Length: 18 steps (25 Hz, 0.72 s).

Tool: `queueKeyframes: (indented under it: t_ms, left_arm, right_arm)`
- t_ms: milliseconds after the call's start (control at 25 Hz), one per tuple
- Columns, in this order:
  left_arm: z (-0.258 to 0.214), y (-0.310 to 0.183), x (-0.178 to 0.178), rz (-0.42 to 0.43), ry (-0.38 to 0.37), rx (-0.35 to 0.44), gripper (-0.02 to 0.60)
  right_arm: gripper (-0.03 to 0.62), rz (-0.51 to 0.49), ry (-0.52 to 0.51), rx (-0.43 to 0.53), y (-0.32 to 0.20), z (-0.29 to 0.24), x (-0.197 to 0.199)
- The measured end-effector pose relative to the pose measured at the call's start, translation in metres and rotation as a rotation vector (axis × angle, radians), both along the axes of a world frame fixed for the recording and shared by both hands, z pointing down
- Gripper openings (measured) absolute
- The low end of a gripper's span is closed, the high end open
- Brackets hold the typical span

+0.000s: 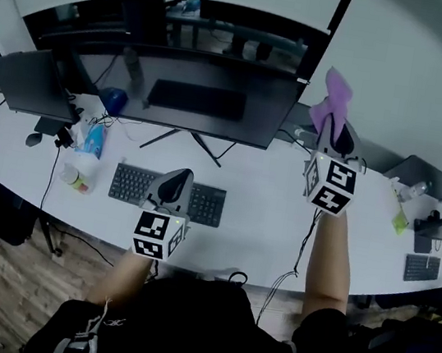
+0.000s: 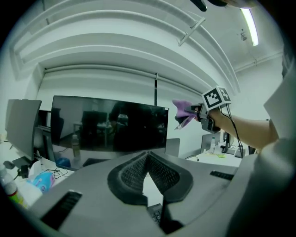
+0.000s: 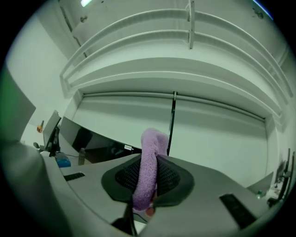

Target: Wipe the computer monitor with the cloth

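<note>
Cloth [image 3: 149, 162] upright, lengthwise between right tongs [image 3: 150, 184]

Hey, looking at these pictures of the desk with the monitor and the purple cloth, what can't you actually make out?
Dust or smudges on the monitor: dark reflective glass, head and left gripper views.
Keyboard middle: behind the left hand-held gripper, head view.
Monitor's lower part and right end, right gripper view: behind the cloth and the right hand-held gripper.
Bottle label, head view: too small.
</note>
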<state>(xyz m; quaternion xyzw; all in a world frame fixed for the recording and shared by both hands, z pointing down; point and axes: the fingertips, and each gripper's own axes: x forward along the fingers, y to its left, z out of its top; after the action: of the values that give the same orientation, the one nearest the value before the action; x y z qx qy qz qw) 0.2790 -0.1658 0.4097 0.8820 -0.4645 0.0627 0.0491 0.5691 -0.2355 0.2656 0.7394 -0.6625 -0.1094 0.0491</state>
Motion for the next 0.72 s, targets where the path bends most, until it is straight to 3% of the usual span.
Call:
queueKeyframes:
  t_ms: [520,720]
  left_arm:
    - [0.009,-0.003,-0.029,-0.105,0.013,-0.037,0.011]
    - [0.002,-0.002,-0.044,-0.127,0.010,-0.022,0.011]
  right_arm:
    - [0.075,-0.030,0.251,-0.201,-0.078,0.019,-0.016]
    - [0.075,-0.058,0.290,-0.252,-0.090,0.028,-0.028]
